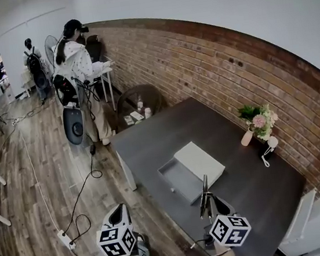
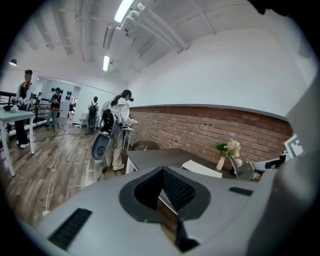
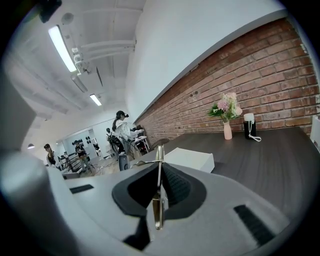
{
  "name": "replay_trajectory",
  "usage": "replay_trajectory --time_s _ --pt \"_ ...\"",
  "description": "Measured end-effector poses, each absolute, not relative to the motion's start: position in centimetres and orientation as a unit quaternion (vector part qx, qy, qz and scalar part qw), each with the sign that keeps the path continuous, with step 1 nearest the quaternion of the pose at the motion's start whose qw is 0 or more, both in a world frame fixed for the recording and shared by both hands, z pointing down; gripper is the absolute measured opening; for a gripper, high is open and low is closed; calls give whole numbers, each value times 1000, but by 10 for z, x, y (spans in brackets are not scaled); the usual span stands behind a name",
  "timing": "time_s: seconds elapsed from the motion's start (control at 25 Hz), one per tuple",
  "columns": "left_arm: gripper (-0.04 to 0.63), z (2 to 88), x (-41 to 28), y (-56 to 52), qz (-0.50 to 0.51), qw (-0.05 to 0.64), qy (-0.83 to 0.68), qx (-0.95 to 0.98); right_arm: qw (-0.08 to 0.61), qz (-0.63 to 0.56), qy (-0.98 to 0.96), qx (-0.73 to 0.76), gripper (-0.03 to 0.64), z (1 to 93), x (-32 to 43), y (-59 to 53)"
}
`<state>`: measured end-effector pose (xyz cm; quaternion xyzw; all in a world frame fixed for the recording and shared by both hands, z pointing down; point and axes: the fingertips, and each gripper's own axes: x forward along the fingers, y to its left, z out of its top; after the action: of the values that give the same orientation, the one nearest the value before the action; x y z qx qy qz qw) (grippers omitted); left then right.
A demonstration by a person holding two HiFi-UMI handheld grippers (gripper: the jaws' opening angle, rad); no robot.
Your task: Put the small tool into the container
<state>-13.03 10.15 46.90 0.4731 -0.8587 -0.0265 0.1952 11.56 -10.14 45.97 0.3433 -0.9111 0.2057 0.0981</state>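
Note:
My right gripper is shut on a slim metal tool that sticks out past its tips; it hovers over the near edge of the dark table. In the right gripper view the tool stands edge-on between the black pads. Just beyond it lies the container, a shallow grey tray with a white lid resting over its far side. My left gripper hangs to the left, off the table over the wood floor, shut with nothing in it.
A small vase of flowers and a little white object with a cord stand by the brick wall. A person stands at a far table. Cables and a power strip lie on the floor at the left.

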Motion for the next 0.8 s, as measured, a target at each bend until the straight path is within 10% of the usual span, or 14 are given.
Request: replay_trajectory --time_s 0.8 --pt "0 448 -339 -82 -19 185 -794 579 69 195 -863 460 18 431 -40 -211"
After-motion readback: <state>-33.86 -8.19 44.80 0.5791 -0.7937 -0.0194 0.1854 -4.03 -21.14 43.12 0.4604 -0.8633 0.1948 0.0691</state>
